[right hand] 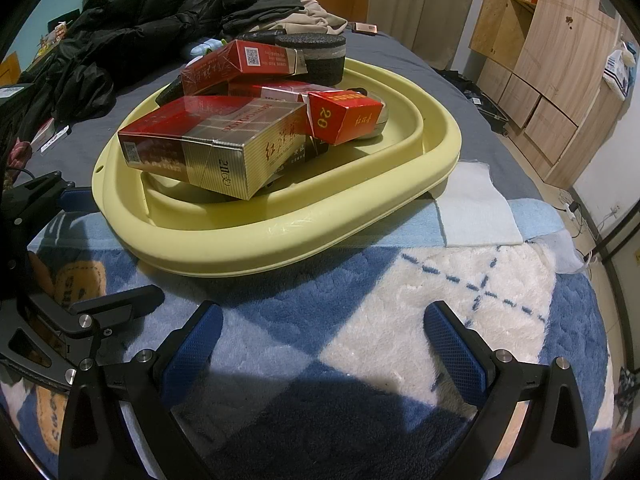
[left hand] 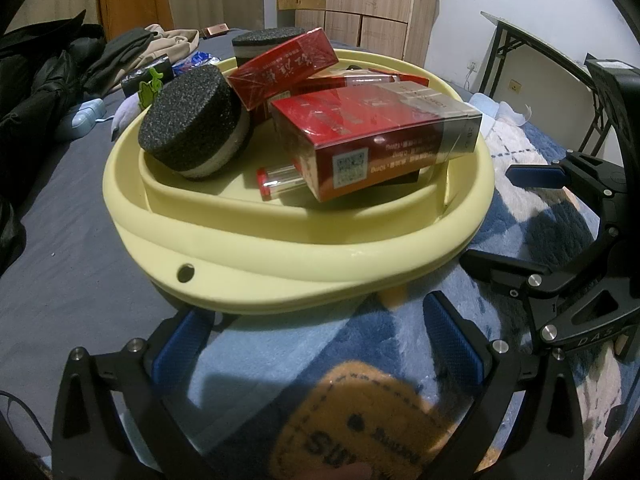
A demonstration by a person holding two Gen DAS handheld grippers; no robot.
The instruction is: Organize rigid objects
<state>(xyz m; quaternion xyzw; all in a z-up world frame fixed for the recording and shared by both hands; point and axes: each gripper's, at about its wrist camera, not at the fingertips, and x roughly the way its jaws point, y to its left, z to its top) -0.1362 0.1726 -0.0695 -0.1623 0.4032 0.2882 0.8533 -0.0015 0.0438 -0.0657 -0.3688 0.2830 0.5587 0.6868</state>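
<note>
1. The basin [left hand: 280, 256], pale yellow with a thick rolled rim, sits on a blue-and-white blanket [right hand: 400, 320] spread over a bed with a grey sheet [left hand: 60, 240].
2. Inside it, the big pack [left hand: 376, 136] (red and gold, wrapped in clear film) lies tilted on top of the heap, at the side nearest both cameras.
3. A second red pack [left hand: 284, 66] leans behind it, its upper end against the far sponge [left hand: 264, 42].
4. A small red box [right hand: 344, 116] marked 28 lies on the right side of the heap in the right wrist view.
5. The near sponge [left hand: 192, 128], a black disc with a grey band, rests tilted against the basin's inner wall on the left.
6. A clear tube [left hand: 280, 180] with a red cap lies on the basin floor, partly under the big pack.
7. The left gripper [left hand: 316, 344] hovers low over the blanket just before the basin rim; its jaws stand wide apart and hold nothing.
8. The right gripper [right hand: 324, 344] sits over the blanket near the basin, jaws likewise spread wide and empty.
9. Dark jackets [right hand: 140, 20] are piled on the bed beyond the basin, and wooden cabinets [right hand: 552, 60] line the wall.
</note>
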